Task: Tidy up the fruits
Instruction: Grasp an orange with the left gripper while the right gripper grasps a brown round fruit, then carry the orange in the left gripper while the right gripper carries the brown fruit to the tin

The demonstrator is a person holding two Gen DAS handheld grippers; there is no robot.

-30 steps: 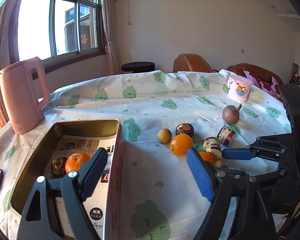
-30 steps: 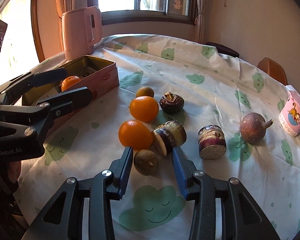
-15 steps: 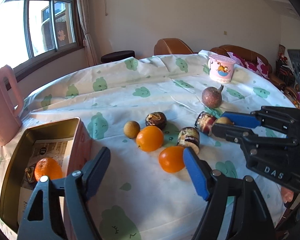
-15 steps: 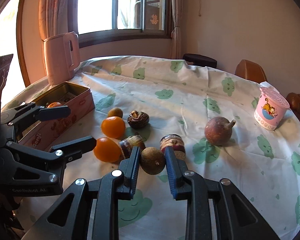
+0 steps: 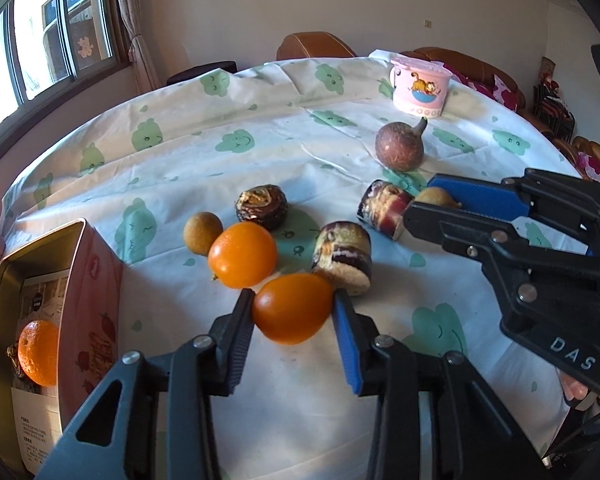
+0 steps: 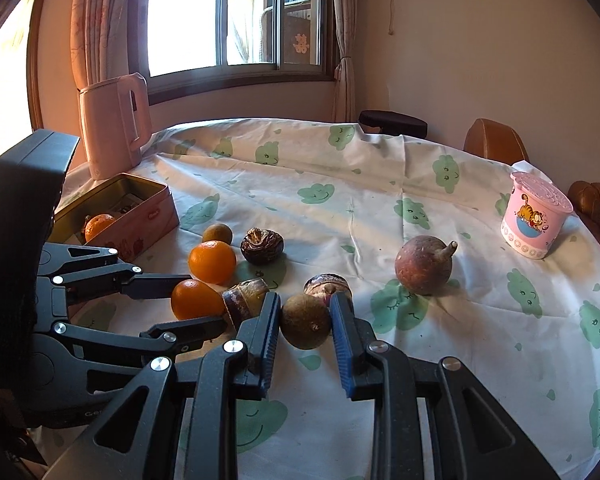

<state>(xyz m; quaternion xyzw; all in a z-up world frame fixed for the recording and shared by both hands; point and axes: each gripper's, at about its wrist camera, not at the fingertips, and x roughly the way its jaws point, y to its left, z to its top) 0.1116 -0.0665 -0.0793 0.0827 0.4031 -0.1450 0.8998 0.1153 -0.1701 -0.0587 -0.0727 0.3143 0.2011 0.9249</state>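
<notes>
the left gripper (image 5: 293,312) is closing its jaws around an orange (image 5: 292,307) on the tablecloth (image 5: 260,128), pads at its sides. the right gripper (image 6: 305,320) pinches a small brown fruit (image 6: 306,321). farther left, the tin (image 6: 156,216) holds another orange (image 6: 99,225).

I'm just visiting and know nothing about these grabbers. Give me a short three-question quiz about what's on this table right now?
1. True or false: the right gripper is shut on a small round brown fruit.
2. What sits between the closing jaws of the left gripper? A) pink cartoon cup B) smooth orange citrus fruit C) pink plastic kettle
3. Fill in: one orange lies inside the rectangular pink metal ____.

Key: 1 true; 2 B; 3 tin.
</notes>
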